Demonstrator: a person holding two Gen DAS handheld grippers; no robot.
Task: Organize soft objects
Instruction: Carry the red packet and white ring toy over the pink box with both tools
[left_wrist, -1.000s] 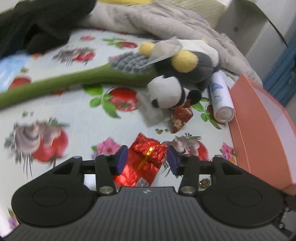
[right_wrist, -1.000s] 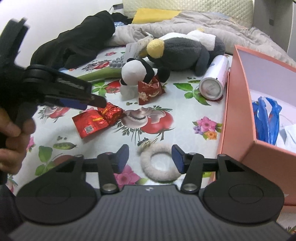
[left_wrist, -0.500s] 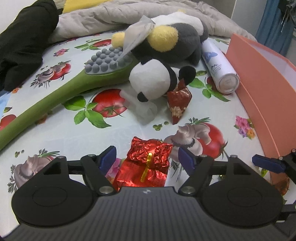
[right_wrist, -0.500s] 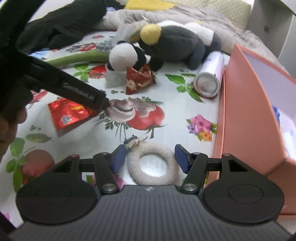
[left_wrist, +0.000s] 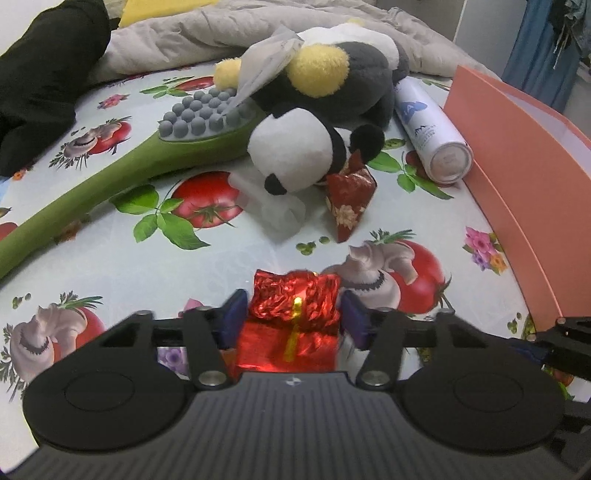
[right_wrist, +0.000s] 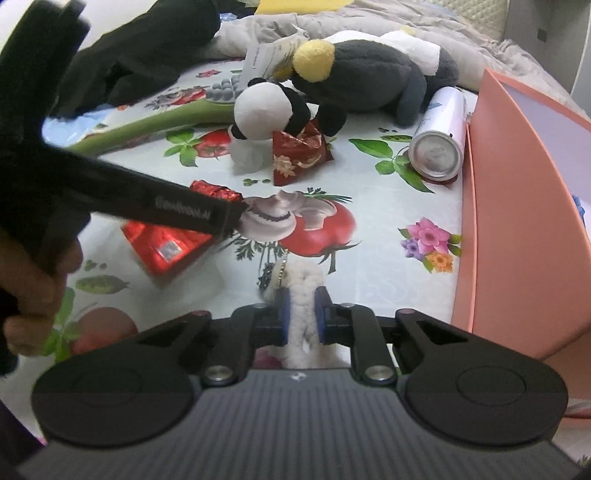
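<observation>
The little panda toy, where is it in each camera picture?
Left wrist: the panda toy sits just above the middle, right of the green massage stick.
Right wrist: the panda toy is upper middle.
Shared landmark: the dark red patterned pouch lying against it.
</observation>
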